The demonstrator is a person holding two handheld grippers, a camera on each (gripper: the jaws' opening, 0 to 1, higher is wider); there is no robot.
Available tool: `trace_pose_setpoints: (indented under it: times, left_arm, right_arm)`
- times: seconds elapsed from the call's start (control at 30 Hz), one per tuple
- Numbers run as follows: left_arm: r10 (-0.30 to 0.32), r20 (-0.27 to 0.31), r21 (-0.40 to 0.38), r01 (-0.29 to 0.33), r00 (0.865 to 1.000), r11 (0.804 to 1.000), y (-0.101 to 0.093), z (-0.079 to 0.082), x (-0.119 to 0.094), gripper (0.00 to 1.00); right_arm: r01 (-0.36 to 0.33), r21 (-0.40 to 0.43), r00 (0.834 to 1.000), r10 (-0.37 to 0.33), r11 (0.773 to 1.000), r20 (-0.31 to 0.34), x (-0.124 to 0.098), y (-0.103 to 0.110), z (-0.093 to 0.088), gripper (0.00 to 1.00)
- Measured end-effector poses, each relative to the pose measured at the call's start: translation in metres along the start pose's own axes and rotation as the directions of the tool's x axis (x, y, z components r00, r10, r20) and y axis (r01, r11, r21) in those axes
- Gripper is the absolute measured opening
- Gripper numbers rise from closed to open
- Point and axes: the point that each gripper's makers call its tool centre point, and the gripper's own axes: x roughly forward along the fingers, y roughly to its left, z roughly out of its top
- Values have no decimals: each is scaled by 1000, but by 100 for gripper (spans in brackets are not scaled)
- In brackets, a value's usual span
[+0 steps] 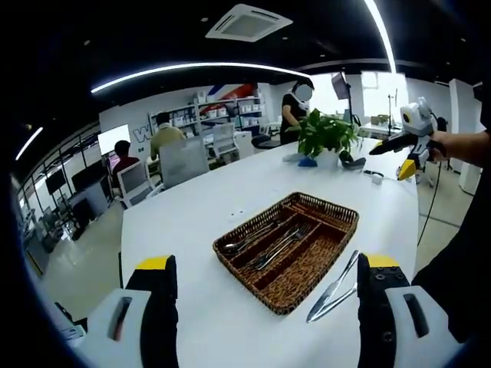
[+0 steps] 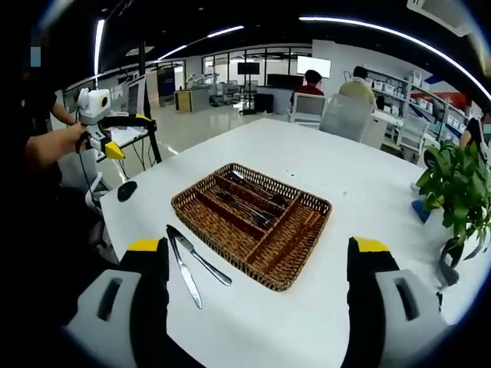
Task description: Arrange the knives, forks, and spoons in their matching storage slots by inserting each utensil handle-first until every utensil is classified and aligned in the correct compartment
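Note:
A brown wicker cutlery basket with several long slots sits mid-table. Forks and spoons lie in the slots on its left side in the left gripper view. Two knives rest side by side on the white table, just outside the basket's right wall. My left gripper is open, held above the table short of the basket. In the right gripper view the basket lies ahead, cutlery in its far slots and the knives at its near left. My right gripper is open.
A potted plant stands at one end of the white table, and a small black object near an edge. Each view catches the other gripper, hand-held off the table. People sit at desks behind.

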Motion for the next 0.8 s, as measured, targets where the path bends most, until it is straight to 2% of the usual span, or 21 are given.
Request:
trace_pose_setpoints:
  times: [0.37, 0.47, 0.63, 0.8]
  left_arm:
    - [-1, -4, 8, 1, 1000, 1000, -3, -5, -9, 99]
    - [12, -3, 11, -11, 1000, 1000, -1, -6, -11, 99]
    - [6, -6, 10, -6, 1000, 1000, -3, -11, -12, 99]
    - [-1, -29, 4, 1, 1000, 1000, -1, -25, -10, 99]
  right_arm:
    - [-53, -165, 999, 54, 985, -2, 4, 13, 14, 100]
    - [-100, -160, 993, 88, 982, -81, 15, 19, -2, 100]
    - [-148, -184, 985, 128, 972, -114, 25, 33, -8, 96]
    - [-211, -227, 967, 168, 951, -191, 39, 48, -23, 93]
